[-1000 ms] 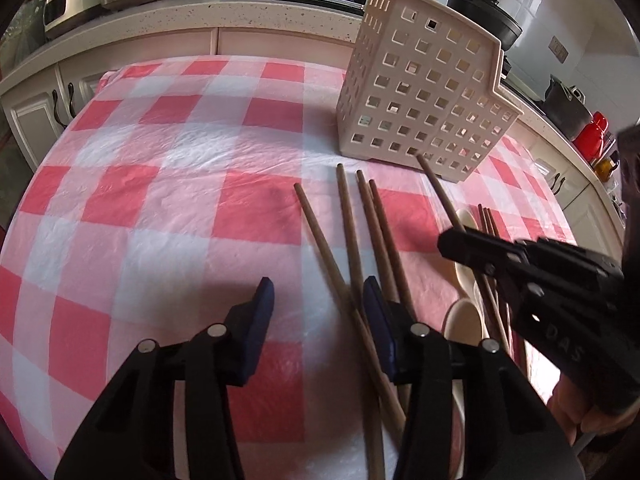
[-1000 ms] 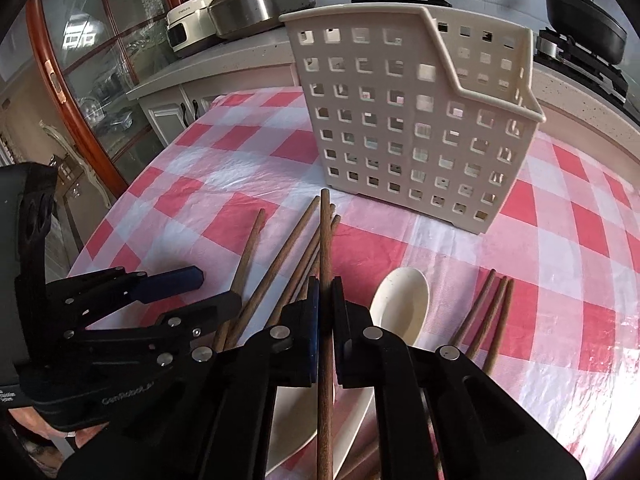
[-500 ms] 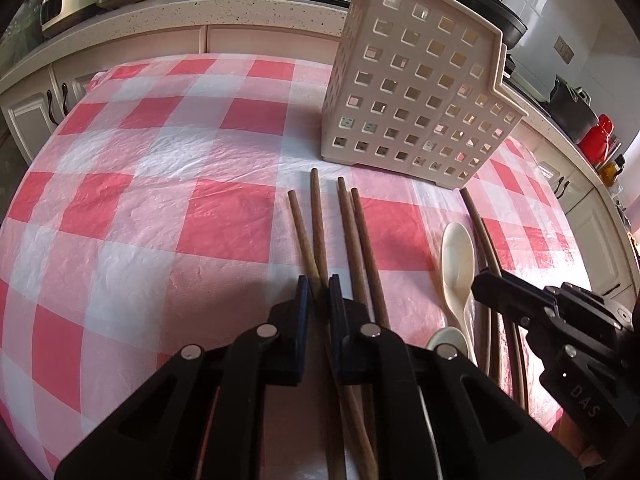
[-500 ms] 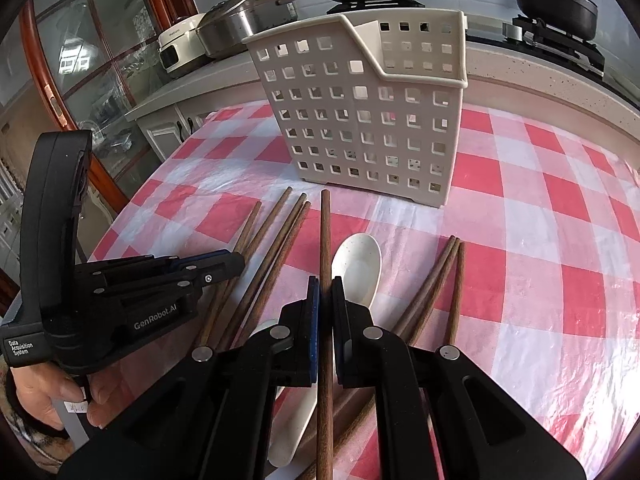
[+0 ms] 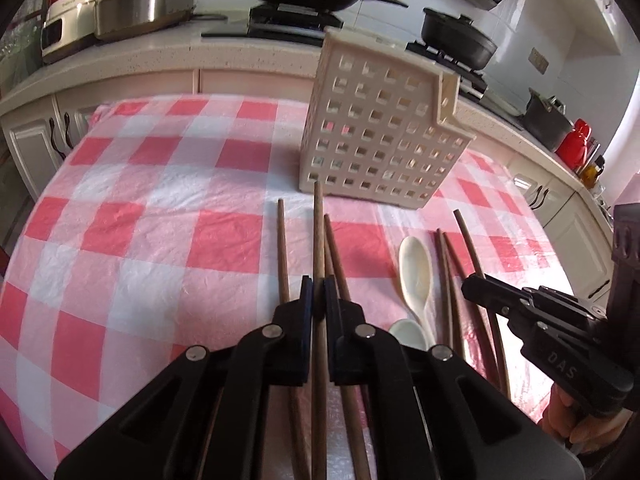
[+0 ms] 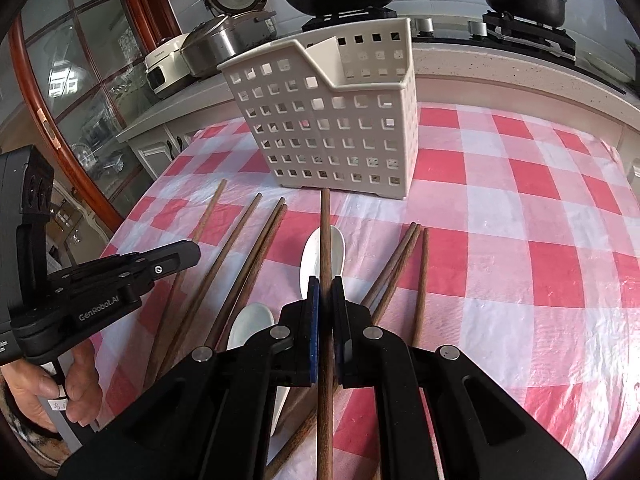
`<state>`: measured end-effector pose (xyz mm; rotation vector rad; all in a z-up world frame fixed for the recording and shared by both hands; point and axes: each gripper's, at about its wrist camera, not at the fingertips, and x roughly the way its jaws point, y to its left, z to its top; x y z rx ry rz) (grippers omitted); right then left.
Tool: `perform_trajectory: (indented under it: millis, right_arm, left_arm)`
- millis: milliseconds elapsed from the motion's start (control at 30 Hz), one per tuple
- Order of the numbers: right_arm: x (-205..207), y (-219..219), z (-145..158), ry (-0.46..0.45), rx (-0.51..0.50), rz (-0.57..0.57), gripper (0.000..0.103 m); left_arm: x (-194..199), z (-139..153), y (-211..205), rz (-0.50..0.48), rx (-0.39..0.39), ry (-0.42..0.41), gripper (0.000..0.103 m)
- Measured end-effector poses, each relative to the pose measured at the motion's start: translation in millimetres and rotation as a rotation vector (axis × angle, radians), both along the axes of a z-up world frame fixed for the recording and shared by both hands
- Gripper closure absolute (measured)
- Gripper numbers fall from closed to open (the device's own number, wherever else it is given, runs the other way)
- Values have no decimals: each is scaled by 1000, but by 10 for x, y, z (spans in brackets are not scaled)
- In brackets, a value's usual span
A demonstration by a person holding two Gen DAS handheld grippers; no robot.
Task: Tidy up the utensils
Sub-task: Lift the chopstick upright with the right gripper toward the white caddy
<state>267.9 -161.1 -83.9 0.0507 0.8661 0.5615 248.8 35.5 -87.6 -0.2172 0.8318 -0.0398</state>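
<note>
One thin, stiff, light chopstick (image 5: 318, 248) is being pinched mid-length by the closed left tongs (image 5: 318, 300); another chopstick (image 6: 325, 240) is being pinched likewise by the closed right tongs (image 6: 325, 304).

Both handheld tools are matte black plastic, the left gripper (image 5: 319, 300) and right gripper (image 6: 326, 312) each showing silver pivot screws, blue-faced pads, angular forked arms and white lettering printed along the side.

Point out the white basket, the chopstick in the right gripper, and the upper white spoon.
white basket (image 6: 328, 132), right wrist view, perforated front wall.
chopstick (image 6: 325, 236), right wrist view, shaft.
upper white spoon (image 5: 416, 268), left wrist view, bowl.
</note>
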Motion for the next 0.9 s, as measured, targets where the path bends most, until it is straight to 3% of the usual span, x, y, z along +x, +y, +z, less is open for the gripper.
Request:
perform_trajectory:
  millis: [200, 600, 900]
  right_arm:
    - [-34, -139, 178, -45, 21, -50, 94]
    - [-222, -429, 733, -222, 20, -139, 94]
    - [-293, -719, 978, -323, 114, -248, 94]
  left_arm:
    - [-143, 247, 19, -2, 13, -88, 97]
    - [-509, 752, 17, -15, 80, -252, 97]
    - [-658, 927, 105, 16, 103, -334, 97]
